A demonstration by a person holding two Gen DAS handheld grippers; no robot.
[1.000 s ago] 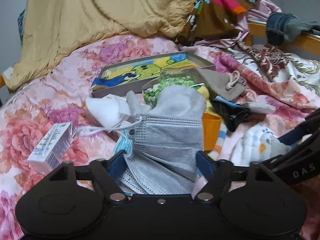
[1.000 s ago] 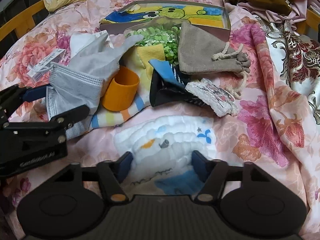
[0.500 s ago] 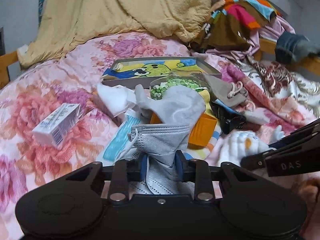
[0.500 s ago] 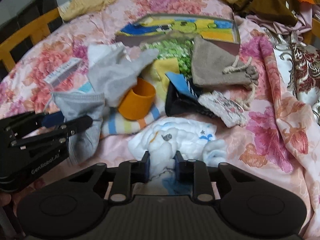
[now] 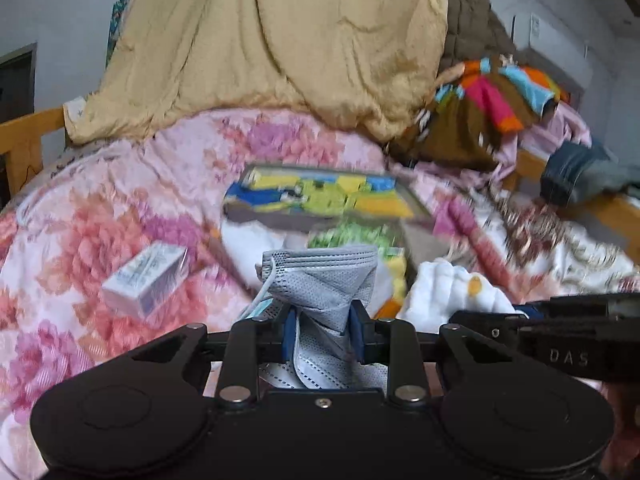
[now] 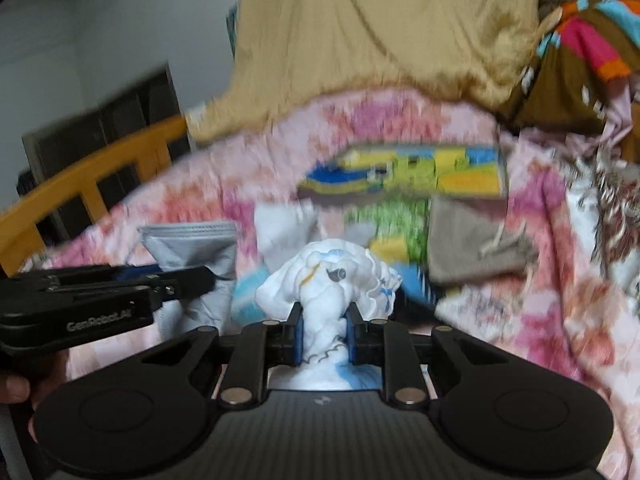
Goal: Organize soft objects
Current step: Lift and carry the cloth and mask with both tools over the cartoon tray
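You had the left tongs (image 5: 323,334) clamped on the grey mask (image 5: 320,280), the right tongs (image 6: 322,334) on the white cloth (image 6: 332,276); other items on the bed (image 5: 120,184) remained unsorted.

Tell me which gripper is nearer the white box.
Left. The left gripper, shut on the mask, sits just right of the white box; the right gripper is farther right.

Both wrist views face bed (image 5: 120,208)

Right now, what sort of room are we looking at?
Most likely a bedroom: the clutter lies on a floral bedspread, a yellow quilt is heaped behind it, and a wooden bed rail runs along the edge.
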